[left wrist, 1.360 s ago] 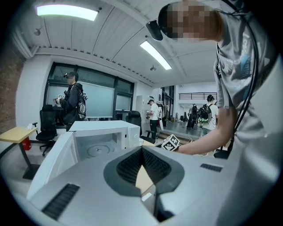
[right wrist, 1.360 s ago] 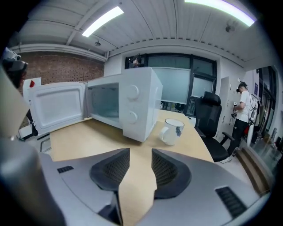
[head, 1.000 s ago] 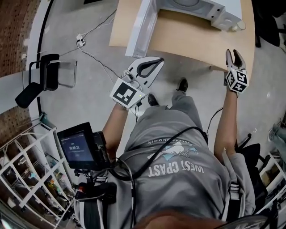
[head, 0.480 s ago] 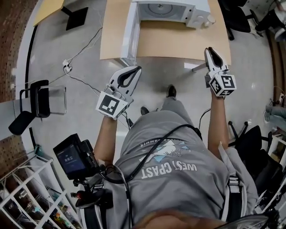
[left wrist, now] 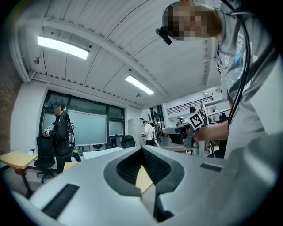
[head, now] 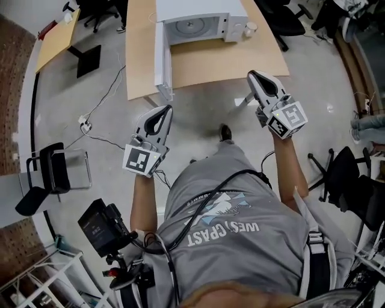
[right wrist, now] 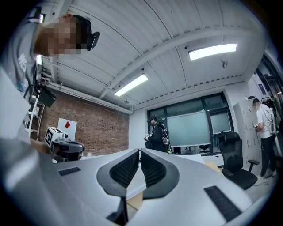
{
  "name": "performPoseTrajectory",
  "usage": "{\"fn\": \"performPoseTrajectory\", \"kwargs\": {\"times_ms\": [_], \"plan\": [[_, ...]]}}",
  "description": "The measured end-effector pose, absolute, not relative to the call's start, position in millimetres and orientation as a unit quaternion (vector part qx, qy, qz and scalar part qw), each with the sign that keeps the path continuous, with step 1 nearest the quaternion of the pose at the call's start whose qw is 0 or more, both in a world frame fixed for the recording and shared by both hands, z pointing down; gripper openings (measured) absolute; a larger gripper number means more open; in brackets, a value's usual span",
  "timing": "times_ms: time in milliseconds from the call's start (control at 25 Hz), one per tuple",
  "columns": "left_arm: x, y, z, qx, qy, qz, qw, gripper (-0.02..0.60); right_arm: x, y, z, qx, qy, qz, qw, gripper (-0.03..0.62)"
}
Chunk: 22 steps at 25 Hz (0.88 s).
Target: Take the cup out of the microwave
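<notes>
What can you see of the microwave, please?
The microwave is a white box on the wooden table. Its door hangs wide open at the left, reaching toward the table's near edge. The pale cavity shows a round turntable with nothing on it; the control panel is at the right. Only the table touches it.

Grey floor (head: 337, 108) below, cables (head: 103, 96) snaking across it, wooden tabletop (head: 228, 60) up ahead. Brick wall (right wrist: 95, 132) one side, big windows (right wrist: 190, 128) beyond, strip lights (right wrist: 212, 51) glowing overhead.

An office, shown by swivel chairs (right wrist: 235, 155), wooden desks (head: 231, 60) and ceiling strip lights (right wrist: 212, 51).
</notes>
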State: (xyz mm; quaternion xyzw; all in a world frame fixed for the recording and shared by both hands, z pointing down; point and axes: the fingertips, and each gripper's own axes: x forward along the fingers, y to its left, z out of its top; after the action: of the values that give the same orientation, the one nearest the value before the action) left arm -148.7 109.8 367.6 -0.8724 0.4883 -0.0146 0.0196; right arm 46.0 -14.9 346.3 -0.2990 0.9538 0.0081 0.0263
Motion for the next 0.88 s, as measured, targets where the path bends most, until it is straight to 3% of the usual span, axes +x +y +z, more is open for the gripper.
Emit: {"fn": "performPoseTrajectory", "kwargs": {"times_ms": [520, 880], "plan": [[-116.8, 150.9, 357.6, -0.880, 0.474, 0.008, 0.034, 0.043, 57.5, 91.7, 326.1, -0.249, 0.968, 0.000, 0.018, 0.011], [-39.1, 171.1, 375.6, -0.888, 0.456, -0.053, 0.002, 0.043, 128.4, 134.6, 310.5, -0.253, 0.967, -0.001, 0.024, 0.011]]}}
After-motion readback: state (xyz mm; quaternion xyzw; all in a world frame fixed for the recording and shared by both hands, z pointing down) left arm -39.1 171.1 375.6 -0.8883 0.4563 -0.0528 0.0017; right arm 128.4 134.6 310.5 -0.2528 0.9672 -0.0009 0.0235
